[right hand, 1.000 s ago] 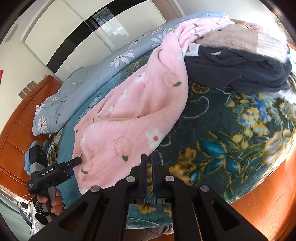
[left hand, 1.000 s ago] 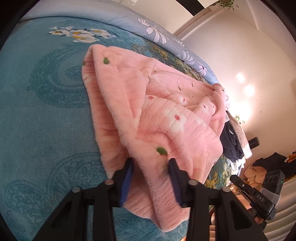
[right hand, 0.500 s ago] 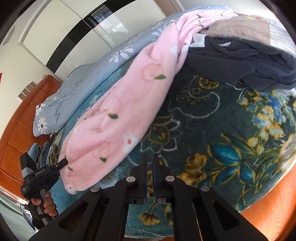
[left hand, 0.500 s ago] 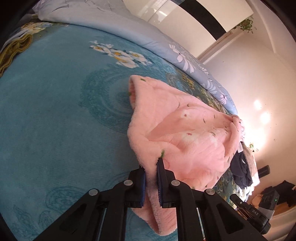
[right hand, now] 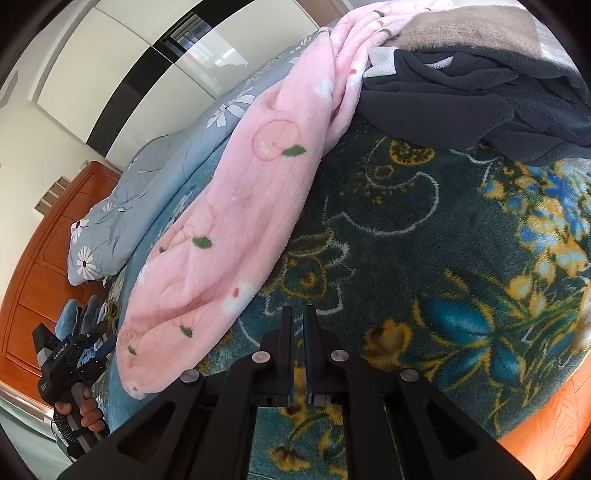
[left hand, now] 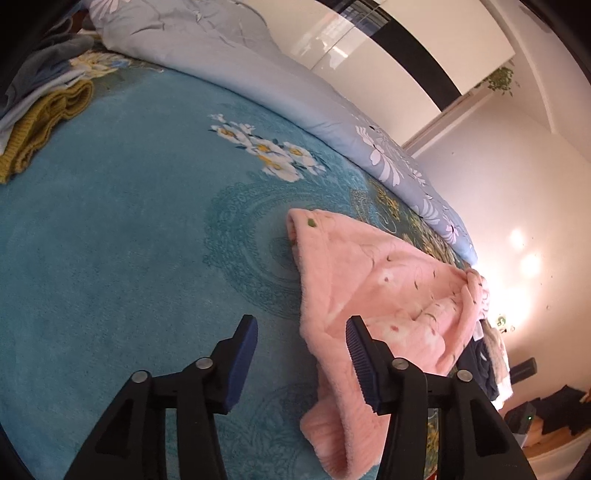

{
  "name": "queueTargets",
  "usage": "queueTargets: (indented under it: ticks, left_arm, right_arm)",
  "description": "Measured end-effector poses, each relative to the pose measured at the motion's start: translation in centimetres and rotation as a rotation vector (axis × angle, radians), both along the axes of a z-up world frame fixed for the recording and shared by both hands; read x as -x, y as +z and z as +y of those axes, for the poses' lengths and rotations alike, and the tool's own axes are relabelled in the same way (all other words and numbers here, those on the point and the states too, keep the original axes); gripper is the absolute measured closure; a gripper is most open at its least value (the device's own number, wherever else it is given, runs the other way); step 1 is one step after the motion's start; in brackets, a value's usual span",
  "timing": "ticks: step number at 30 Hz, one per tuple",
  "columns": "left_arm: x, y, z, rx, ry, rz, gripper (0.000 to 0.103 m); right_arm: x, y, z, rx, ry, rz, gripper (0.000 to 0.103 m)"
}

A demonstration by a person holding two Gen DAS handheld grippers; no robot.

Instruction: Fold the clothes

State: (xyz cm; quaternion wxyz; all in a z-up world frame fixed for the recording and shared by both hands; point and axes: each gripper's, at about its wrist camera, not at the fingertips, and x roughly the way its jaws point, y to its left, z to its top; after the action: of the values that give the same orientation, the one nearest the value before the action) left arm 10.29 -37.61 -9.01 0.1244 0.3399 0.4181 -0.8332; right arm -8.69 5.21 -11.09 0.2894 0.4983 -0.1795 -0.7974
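A pink fleece garment with a peach print lies in a long, bunched strip on the teal floral blanket. My left gripper hovers at its near end with its jaws opening. The garment's edge reaches just inside the right pad, and neither pad presses on it. In the right wrist view the same garment runs from the far clothes pile down to the lower left. My right gripper is shut on nothing, low over the blanket beside the garment's right edge.
A dark navy garment and a beige one are heaped at the far right. A grey-blue floral duvet lines the back. Folded clothes with a mustard knit sit far left. A hand holds the left gripper's handle.
The left gripper, shut on the pink garment's edge half a second ago, has let go and opened, and its view has swung left. The right gripper stayed shut and sank a little.
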Motion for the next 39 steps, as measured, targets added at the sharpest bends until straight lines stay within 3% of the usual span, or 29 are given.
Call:
queueTargets:
  ticks: [4,6,8,12,23,24,25,26,27,28,29,30,35,39]
  left_arm:
    - [2.7,-1.5,-0.4,-0.053,-0.033,-0.035,0.047]
    - [4.0,-2.1,0.0,-0.065,-0.057,-0.044,0.047]
    - [5.3,-2.5,0.4,-0.066,-0.07,-0.047,0.047]
    - [7.4,-2.9,0.8,-0.069,-0.087,-0.037,0.046]
    - [11.9,-3.9,-1.2,-0.108,-0.137,-0.054,0.049]
    - [12.0,-3.8,-1.4,-0.098,-0.134,-0.059,0.052]
    - [12.1,-3.8,-1.7,-0.088,-0.13,-0.065,0.066]
    - [12.2,-3.9,-1.9,-0.08,-0.127,-0.068,0.083]
    - [12.3,-4.0,-2.2,-0.082,-0.128,-0.062,0.089]
    - [12.4,-4.1,-2.5,-0.099,-0.129,-0.045,0.095]
    - [12.6,-4.1,-2.7,-0.115,-0.126,-0.032,0.096]
    - [12.8,-4.0,-3.0,-0.121,-0.12,-0.029,0.097]
    - [13.0,-0.5,-5.3,-0.017,-0.088,0.019,0.098]
    - [13.1,3.3,-9.3,0.02,-0.046,0.076,0.098]
  right_arm:
    - [1.2,0.3,0.5,0.063,-0.054,-0.001,0.096]
    - [2.2,0.6,0.9,0.103,-0.089,0.011,0.085]
    - [3.4,1.2,1.2,0.141,-0.13,0.033,0.06]
    - [6.3,2.4,1.1,0.16,-0.182,0.081,0.046]
    - [11.6,1.5,-3.5,0.084,-0.134,-0.025,0.045]
    - [11.7,1.6,-3.6,0.083,-0.133,-0.032,0.045]
    - [11.7,1.6,-3.7,0.077,-0.133,-0.038,0.046]
    - [11.7,1.8,-3.7,0.067,-0.132,-0.041,0.051]
    - [11.7,2.0,-3.7,0.057,-0.128,-0.04,0.057]
    - [11.6,2.2,-3.7,0.043,-0.122,-0.039,0.072]
    - [11.5,2.5,-3.6,0.026,-0.113,-0.036,0.087]
    - [11.3,2.9,-3.6,0.016,-0.102,-0.03,0.092]
    - [10.1,6.1,-4.4,0.034,-0.035,0.037,0.094]
    - [9.4,9.2,-6.5,0.07,0.024,0.101,0.095]
